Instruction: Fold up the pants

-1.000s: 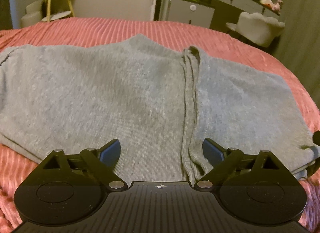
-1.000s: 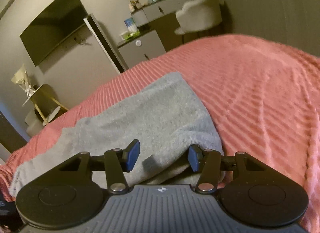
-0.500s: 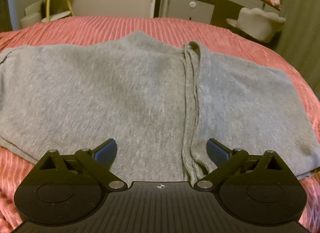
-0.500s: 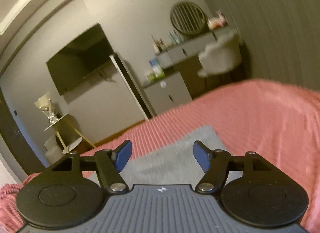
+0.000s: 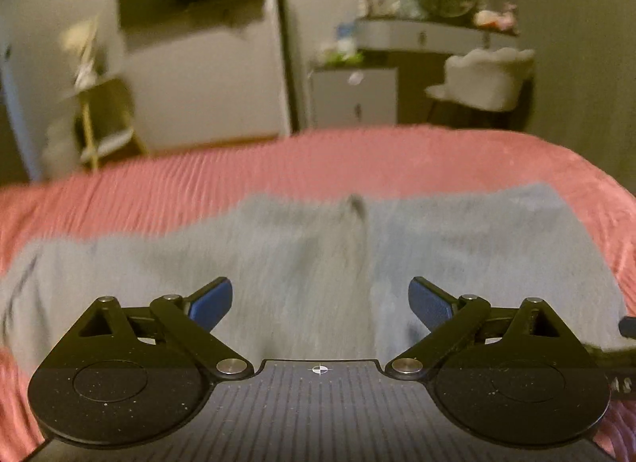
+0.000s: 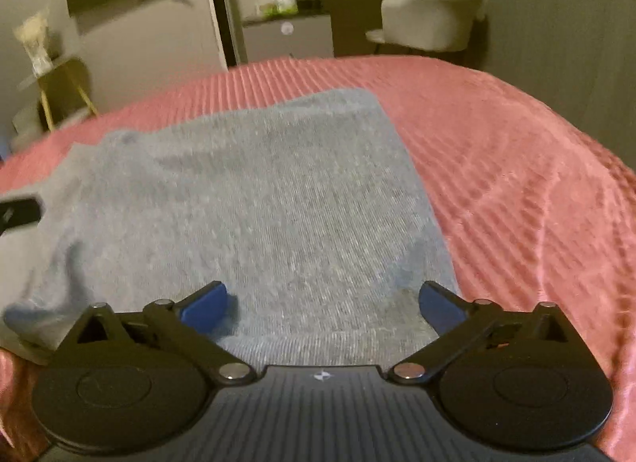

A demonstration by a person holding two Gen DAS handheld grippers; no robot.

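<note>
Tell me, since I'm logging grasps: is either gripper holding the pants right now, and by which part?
Nothing is held. The left gripper and right gripper both stand open over the grey pants, which lie on the pink bedspread.

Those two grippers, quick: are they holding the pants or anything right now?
Left gripper: open, holding nothing, above the grey pants.
Right gripper: open, holding nothing, fingers either side of the pants' near edge.
</note>
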